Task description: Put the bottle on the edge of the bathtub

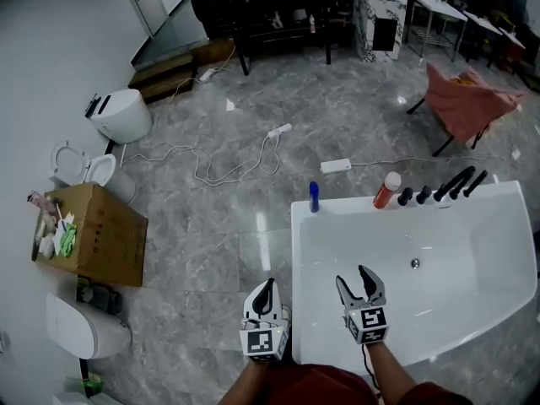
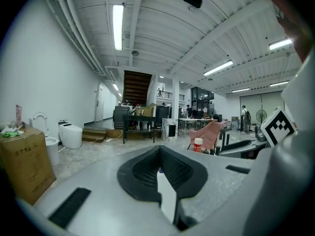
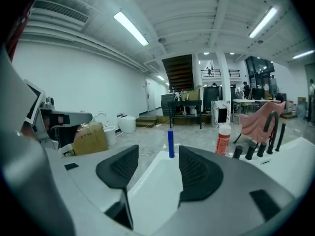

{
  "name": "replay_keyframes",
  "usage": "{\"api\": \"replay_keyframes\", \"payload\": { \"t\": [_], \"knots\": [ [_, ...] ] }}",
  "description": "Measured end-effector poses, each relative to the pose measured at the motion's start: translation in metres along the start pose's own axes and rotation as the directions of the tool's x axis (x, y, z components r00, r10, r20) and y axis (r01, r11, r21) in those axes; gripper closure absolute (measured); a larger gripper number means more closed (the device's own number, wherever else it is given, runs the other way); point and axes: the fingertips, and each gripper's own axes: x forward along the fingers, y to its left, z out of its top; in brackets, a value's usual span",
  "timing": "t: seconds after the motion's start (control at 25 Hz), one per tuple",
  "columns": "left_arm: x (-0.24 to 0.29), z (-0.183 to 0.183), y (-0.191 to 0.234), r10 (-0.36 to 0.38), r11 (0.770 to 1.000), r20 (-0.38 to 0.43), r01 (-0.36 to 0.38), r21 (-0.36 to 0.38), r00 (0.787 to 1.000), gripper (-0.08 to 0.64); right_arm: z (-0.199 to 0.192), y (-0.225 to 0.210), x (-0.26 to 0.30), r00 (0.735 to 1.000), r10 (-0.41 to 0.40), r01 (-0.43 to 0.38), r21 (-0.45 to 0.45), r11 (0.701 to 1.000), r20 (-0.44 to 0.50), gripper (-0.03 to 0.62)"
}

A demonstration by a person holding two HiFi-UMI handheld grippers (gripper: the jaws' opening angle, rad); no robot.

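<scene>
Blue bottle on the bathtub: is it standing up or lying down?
Standing up. The blue bottle rises straight from the bathtub edge, its cap on top.

We hold both tools low in front of us, side by side and pointing forward. Our left gripper (image 1: 267, 290) has its jaws pressed together, our right gripper (image 1: 355, 283) has its jaws spread apart, and our forearms (image 1: 390, 371) reach in from below.

Grey marble floor (image 1: 211, 251), white wall (image 1: 51, 40), cardboard box (image 1: 97, 234), ceiling strip lights (image 2: 117, 26).
</scene>
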Motion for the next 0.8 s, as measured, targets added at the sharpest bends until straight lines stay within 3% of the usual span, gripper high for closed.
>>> {"api": "replay_keyframes", "payload": {
  "t": [0.28, 0.52, 0.8],
  "knots": [
    [-0.04, 0.033, -0.023, 0.002, 1.0, 0.053, -0.002, 0.006, 0.999, 0.555, 0.076, -0.021, -0.065, 0.982, -0.058, 0.069, -0.058, 0.996, 0.177, 0.339],
    [-0.067, 0.091, -0.034, -0.009, 0.995, 0.18, -0.009, 0.101, 0.984, 0.555, 0.136, -0.015, -0.118, 0.942, -0.041, 0.077, -0.094, 0.993, 0.332, 0.339],
    [-0.087, 0.12, -0.034, -0.006, 0.994, 0.242, -0.02, 0.106, 0.97, 0.555, 0.154, -0.002, -0.139, 0.929, -0.035, 0.094, -0.145, 0.985, 0.369, 0.339]
  ]
}}
